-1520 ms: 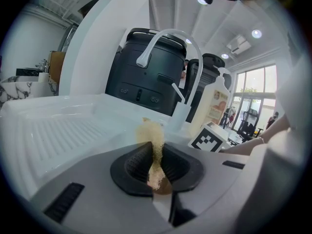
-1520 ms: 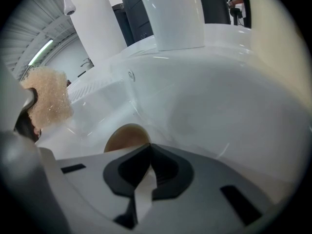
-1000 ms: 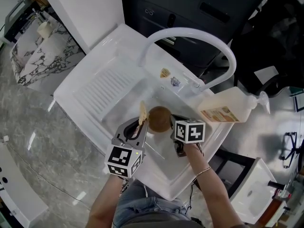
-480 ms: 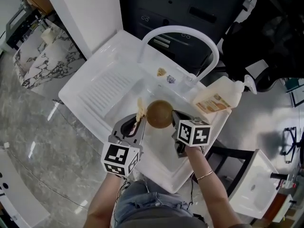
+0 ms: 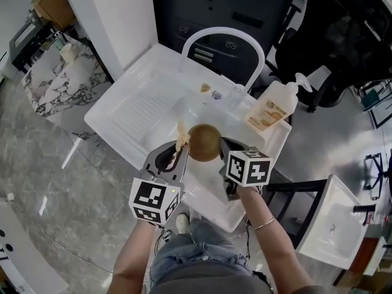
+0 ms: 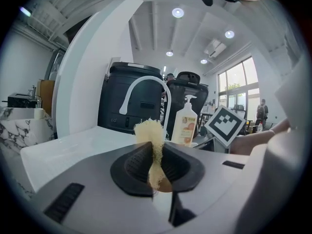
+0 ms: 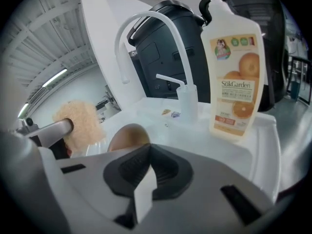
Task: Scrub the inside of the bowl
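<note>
The left tongs [image 6: 156,156] are clenched on a pale yellow sponge [image 6: 151,132], whose frayed top stands out above the tips. The right tongs [image 7: 147,173] are clenched too, with a thin white edge pinched between them. That edge seems to be the rim of the brown bowl [image 7: 127,136], which bulges just beyond the tips.

In the head view the bowl [image 5: 204,143] sits between the two tongs with its rounded brown outside facing up, so its inside cannot be seen. The right tongs [image 5: 224,156] meet the bowl on one side. The sponge [image 5: 181,137] in the left tongs [image 5: 179,150] is just beside the opposite side, and contact between sponge and bowl cannot be confirmed.

Below both tongs lies a white sink [image 5: 139,111], its ribbed drainer out past the left tongs. Beyond the bowl a white faucet [image 5: 220,34] arches over the basin. A soap bottle [image 7: 236,82] with orange fruit on its label stands beyond the right tongs, at the sink's edge.
</note>
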Motion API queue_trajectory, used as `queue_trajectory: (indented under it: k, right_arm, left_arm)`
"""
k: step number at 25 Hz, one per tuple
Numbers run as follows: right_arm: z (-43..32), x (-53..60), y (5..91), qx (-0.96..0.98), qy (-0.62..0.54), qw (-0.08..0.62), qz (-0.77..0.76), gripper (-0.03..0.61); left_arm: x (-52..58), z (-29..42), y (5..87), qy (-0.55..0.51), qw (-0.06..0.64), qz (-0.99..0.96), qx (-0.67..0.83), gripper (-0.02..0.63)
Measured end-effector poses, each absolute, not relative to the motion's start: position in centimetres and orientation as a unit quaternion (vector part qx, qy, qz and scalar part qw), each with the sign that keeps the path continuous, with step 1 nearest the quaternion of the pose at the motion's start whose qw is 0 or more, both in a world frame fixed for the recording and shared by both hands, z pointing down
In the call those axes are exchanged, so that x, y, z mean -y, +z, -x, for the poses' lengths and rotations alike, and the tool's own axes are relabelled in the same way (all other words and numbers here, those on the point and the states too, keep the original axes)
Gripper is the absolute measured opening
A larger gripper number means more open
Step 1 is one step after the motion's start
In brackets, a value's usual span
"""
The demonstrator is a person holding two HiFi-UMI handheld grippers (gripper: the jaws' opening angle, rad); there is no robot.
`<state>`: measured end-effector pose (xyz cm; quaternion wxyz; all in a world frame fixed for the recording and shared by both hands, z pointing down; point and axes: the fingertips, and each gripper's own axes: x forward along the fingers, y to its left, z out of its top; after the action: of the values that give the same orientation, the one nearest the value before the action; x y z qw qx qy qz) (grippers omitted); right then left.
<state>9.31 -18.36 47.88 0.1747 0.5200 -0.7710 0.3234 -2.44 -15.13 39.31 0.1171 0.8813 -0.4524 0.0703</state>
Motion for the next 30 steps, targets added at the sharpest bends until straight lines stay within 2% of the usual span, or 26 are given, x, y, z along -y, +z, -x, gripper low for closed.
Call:
queue_trajectory:
  k: [9,30]
  right_arm:
    - [-7.3,14.2,46.3,0.772,0.299,0.172,-0.533,0.014]
    - [-4.4,11.5,43.8,0.796,0.252,0.166,-0.525,0.015]
  left_arm:
    - [10.9,2.9,38.4,0.084,0.108,-0.889,0.438,0.046]
    - [10.9,1.5,41.9,0.139,0.162,-0.876,0.433,0.046]
